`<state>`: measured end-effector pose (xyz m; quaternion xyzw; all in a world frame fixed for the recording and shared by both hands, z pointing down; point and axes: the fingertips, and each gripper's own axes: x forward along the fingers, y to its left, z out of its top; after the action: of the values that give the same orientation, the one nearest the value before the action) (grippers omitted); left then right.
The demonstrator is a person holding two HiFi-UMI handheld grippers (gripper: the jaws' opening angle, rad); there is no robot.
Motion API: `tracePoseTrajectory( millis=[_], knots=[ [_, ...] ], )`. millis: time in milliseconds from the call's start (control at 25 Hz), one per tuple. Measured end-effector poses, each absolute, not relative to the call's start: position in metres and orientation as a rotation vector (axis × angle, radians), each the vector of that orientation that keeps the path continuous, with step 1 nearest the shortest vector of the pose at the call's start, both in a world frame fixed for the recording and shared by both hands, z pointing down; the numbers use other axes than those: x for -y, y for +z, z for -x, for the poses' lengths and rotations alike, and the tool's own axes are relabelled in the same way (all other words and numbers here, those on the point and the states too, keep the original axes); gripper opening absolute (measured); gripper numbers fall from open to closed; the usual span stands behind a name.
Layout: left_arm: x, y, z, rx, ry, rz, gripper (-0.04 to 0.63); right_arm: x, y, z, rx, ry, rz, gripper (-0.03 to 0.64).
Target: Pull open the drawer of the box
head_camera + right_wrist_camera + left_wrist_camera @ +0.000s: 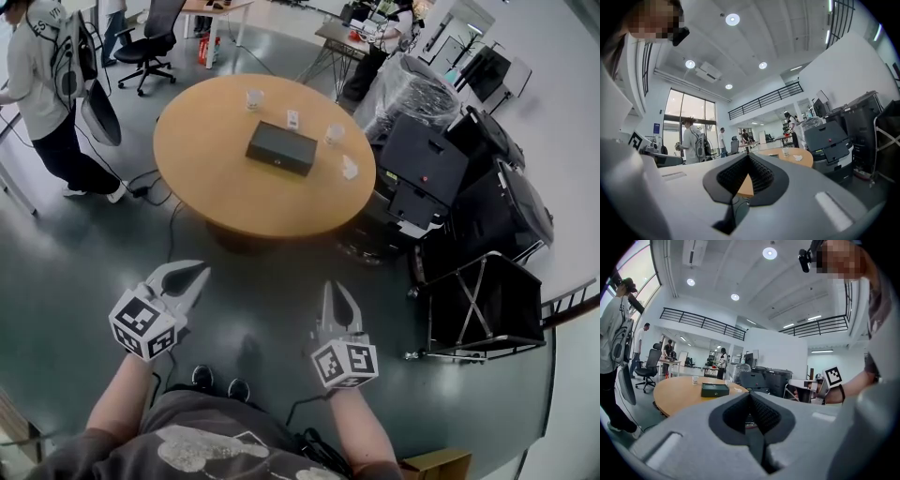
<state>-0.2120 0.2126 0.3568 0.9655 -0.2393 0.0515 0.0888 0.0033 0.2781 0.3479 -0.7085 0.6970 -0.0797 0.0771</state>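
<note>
On the round wooden desk (216, 187), near its middle, lies the dark flat box (281, 147). Its drawer front sits flush and closed, and the small knob (277, 161) faces the person. Beyond the box stand a clear cup (254, 99), a small white card (292, 119) and a second cup (335, 134), all apart from it. A crumpled white scrap (349, 169) lies near the desk's right edge. Nothing on the desk blocks the drawer front.

Black equipment cases (427, 169) and a plastic-wrapped bundle (408, 89) crowd the desk's right side, with a black folding cart (483, 305) nearer the person. Cables (173, 216) trail across the grey floor (75, 272) at the desk's left. A bystander (42, 94) stands beside them, and an office chair (150, 42) is farther back.

Both tools hang over open floor, well short of the desk. The left hand-held gripper (199, 274) is clenched with nothing between its jaws, and so is the right hand-held gripper (336, 289).
</note>
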Motion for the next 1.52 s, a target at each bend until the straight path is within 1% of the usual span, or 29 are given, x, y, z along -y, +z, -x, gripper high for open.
tracePoseTrajectory(
  millis=[200, 720, 960, 1200, 1520],
  knots=[
    [-0.209, 0.36, 0.22, 0.709, 0.163, -2.878, 0.0, -0.278, 0.351, -0.001, -2.023, -0.274, 2.15, 0.0],
    [-0.174, 0.366, 0.244, 0.687, 0.149, -2.899, 0.0, -0.267, 0.359, 0.035, -2.011, -0.192, 2.286, 0.001],
    [-0.154, 0.375, 0.239, 0.668, 0.16, -2.893, 0.0, -0.235, 0.371, 0.027, -2.023, -0.224, 2.281, 0.001],
    [-0.109, 0.383, 0.217, 0.737, 0.174, -2.865, 0.0, -0.175, 0.379, 0.003, -2.07, -0.224, 2.212, 0.001],
    [-0.032, 0.383, 0.147, 0.768, 0.211, -2.848, 0.0, -0.092, 0.382, -0.066, -2.105, -0.259, 2.185, 0.001]
  ],
)
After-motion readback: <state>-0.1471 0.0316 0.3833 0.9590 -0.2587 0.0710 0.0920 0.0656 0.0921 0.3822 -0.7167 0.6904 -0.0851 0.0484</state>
